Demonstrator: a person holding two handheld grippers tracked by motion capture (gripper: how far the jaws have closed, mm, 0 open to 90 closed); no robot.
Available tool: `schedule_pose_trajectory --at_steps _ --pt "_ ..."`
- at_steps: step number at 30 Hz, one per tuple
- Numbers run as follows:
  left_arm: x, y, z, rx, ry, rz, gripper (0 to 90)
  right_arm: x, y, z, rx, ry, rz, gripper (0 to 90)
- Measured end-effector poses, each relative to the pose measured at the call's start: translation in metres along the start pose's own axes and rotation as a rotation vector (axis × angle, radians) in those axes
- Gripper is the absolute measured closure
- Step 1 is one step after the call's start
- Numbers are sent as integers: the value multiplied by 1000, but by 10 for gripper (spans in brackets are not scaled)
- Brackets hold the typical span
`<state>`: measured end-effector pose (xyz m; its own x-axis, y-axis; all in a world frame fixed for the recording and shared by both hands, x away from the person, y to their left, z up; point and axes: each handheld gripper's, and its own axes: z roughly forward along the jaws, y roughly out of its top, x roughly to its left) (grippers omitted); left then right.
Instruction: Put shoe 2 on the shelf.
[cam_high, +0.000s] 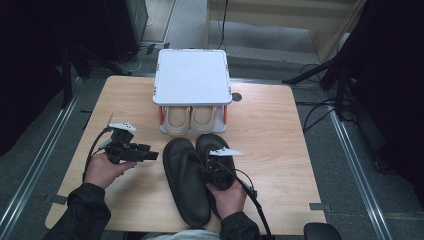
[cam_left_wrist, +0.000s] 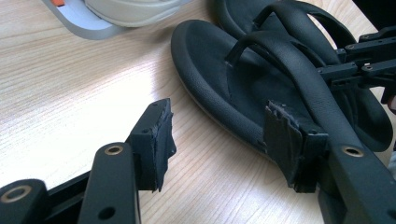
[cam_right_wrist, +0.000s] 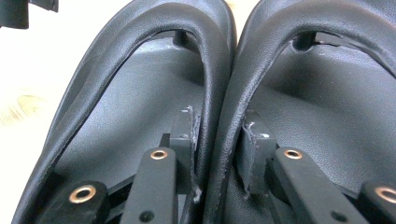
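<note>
Right now I have the right gripper (cam_right_wrist: 219, 140) pinched on both inner straps (cam_right_wrist: 217, 84) of the black sandals (cam_high: 187, 175) at once, so the pair can travel together. Left of the sandals, my left gripper (cam_high: 145, 155) hangs open and empty. Beyond them stands the shoe rack (cam_high: 192, 75), beige shoes (cam_high: 191, 119) underneath.

light wood-grain surface (cam_high: 270, 125) with rounded corners. at its far edge stands a white two-tier rack (cam_high: 192, 75); a pair of beige shoes (cam_high: 190, 120) sits on the rack's lower tier. a pair of black flip-flops (cam_high: 187, 180) lies side by side, touching, directly on the surface, near its front edge.
</note>
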<state>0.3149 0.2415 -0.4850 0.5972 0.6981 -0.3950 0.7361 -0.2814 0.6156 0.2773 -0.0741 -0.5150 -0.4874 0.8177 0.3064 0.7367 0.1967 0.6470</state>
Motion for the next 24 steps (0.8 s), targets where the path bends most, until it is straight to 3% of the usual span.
schedule_pose_trajectory --at_steps 11,18,24 --pt "0 0 0 0 -2 -1 422 -5 2 -5 22 10 40 752" --pt "1 0 -3 -21 3 -6 417 -12 2 -13 22 19 26 755" --pt "3 0 -5 -28 18 -14 399 -18 4 -23 39 87 -8 756"
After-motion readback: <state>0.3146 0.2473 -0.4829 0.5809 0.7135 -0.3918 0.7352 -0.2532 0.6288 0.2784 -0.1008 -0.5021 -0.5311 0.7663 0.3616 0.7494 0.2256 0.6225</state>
